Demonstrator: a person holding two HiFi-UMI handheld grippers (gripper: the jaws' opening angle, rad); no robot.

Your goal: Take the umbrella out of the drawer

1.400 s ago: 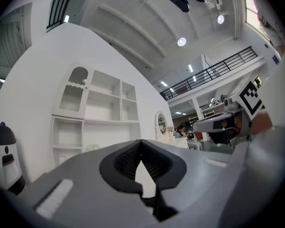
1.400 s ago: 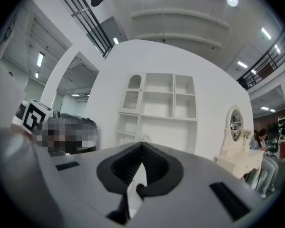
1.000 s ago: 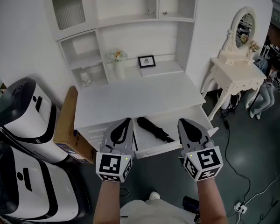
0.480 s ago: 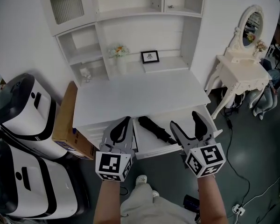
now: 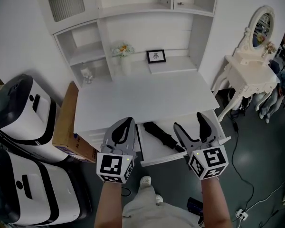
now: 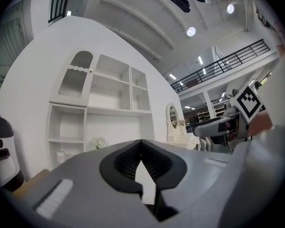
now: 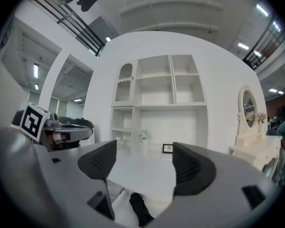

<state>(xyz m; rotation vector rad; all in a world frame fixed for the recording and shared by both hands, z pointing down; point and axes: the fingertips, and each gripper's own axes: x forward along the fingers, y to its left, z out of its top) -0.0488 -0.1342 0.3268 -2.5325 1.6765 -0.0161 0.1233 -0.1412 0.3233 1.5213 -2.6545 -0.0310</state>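
A folded black umbrella [image 5: 160, 135] lies slantwise in the pulled-out white drawer [image 5: 162, 158] under the desk top; its end also shows low in the right gripper view [image 7: 140, 209]. My right gripper [image 5: 192, 127] hovers over the drawer's right part, level, and its jaws have just been opening; they stand wide apart with nothing between them [image 7: 141, 166]. My left gripper [image 5: 123, 130] is held over the drawer's left end, jaws closed together and empty [image 6: 141, 167]. Neither gripper touches the umbrella.
The white desk [image 5: 142, 99] carries a hutch with shelves, a flower vase [image 5: 122, 56] and a small framed picture [image 5: 156, 56]. A cardboard box [image 5: 69, 127] and white-and-black machines [image 5: 23, 113] stand at the left. A white dressing table [image 5: 251, 72] stands at the right; cables lie on the floor.
The right gripper's jaws have gone from closed to wide open. Both grippers have shifted slightly, and the drawer and umbrella now sit a little lower and further out in the head view.
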